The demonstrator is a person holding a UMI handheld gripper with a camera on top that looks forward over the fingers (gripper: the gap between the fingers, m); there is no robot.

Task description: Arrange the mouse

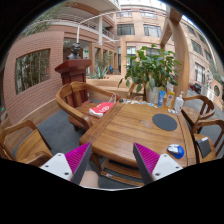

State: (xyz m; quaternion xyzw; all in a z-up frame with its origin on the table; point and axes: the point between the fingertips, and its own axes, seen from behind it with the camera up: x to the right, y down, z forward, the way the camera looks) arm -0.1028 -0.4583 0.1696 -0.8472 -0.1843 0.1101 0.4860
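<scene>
The two-finger gripper with magenta pads point(112, 160) hangs released and empty above the wooden table point(135, 130). The small blue-and-white mouse point(175, 150) lies near the table's edge, well apart from the round dark mousepad point(165, 121); a clumsy approach could knock it off.

Showing warm browns, greens and bright pinks.

Glowing honey-brown with visible grain across the table point(130, 128) and matching chairs point(80, 100); lying dark grey as a round mat point(165, 122) on the wood; standing out white and blue on the mouse point(176, 151) near the table's edge; flashing red and white on a packet point(101, 108); spreading leafy green from the plant point(150, 68); shining magenta on the pads point(77, 156) of the gripper point(112, 160); rising salmon-pink brick on the buildings point(60, 45).
</scene>
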